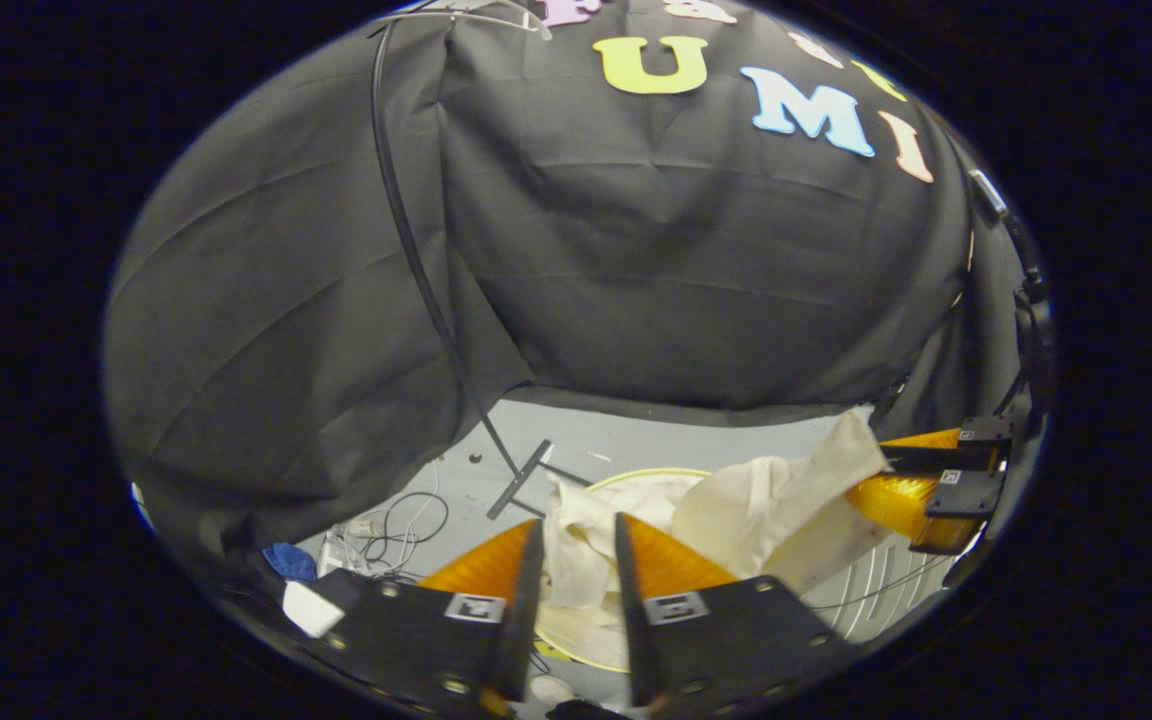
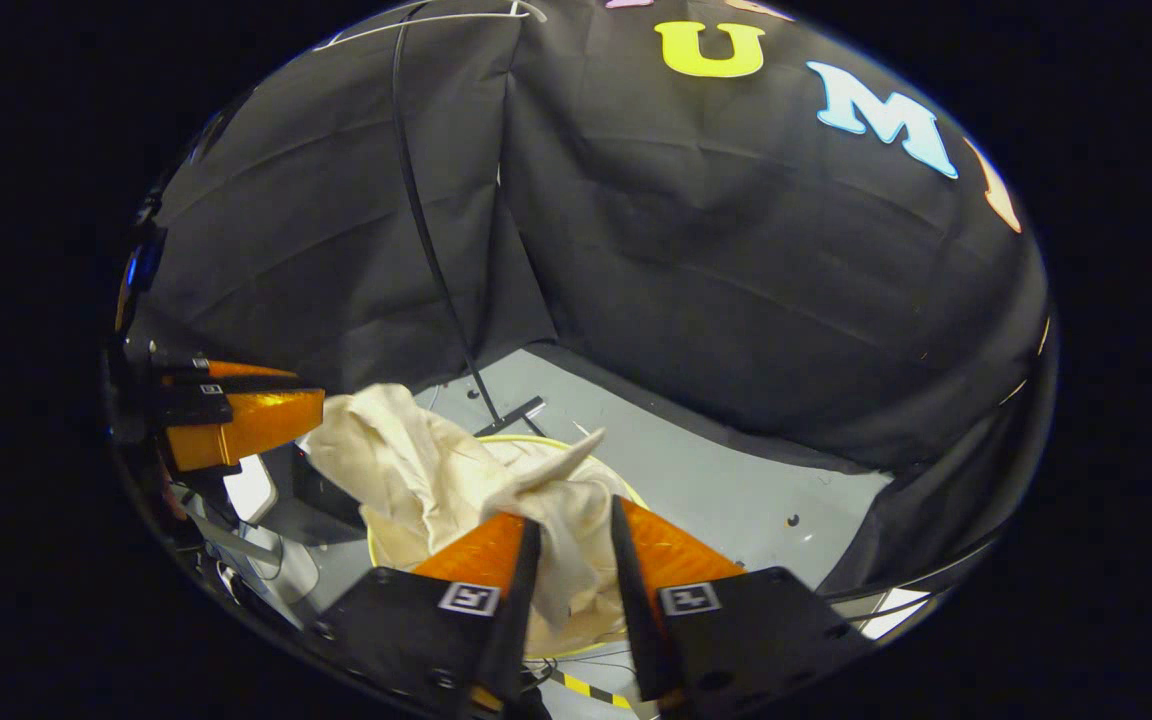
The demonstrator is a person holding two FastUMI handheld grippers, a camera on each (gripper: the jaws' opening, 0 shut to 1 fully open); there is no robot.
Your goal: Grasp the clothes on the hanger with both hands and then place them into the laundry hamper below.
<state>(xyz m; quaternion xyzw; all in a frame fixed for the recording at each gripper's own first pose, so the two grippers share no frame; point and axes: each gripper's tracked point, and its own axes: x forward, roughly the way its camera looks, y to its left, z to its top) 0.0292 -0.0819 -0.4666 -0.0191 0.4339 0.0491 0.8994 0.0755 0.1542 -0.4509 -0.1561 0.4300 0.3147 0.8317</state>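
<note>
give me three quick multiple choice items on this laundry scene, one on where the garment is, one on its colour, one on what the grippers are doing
1. Where is the garment?
A. on the hanger up top
B. stretched between the two grippers above the hamper
C. flat on the floor

2. What colour is the garment?
A. cream
B. blue
C. red

3. What state are the left gripper and the right gripper in?
A. both wide open and clear of the cloth
B. one holds the cloth, the other is away from it
C. each has cloth between its fingers

Answers:
1 B, the cloth runs from one gripper to the other over the yellow hamper rim, while the wire hanger at the top is bare.
2 A, the fabric is pale cream in both views.
3 C, each view shows cloth caught between that gripper's own fingers.
</note>
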